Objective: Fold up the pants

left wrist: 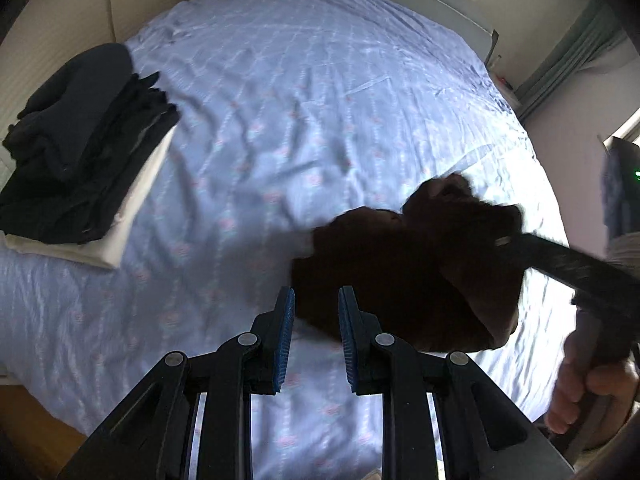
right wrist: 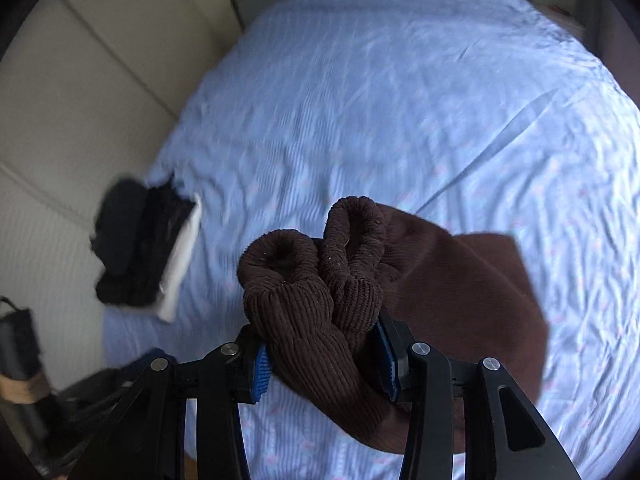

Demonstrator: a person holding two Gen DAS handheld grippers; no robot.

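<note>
One pair of brown corduroy pants hangs bunched above the bed near its right edge in the left wrist view, with the left hand-held gripper spread and empty just beside it and a stack of folded dark clothes at the bed's left edge. Through the right wrist view, the right hand-held gripper is clamped on the pants' ribbed cuffs, so folding looks barely begun; motion blur and the bunching hide the waistband and how the legs lie.
</note>
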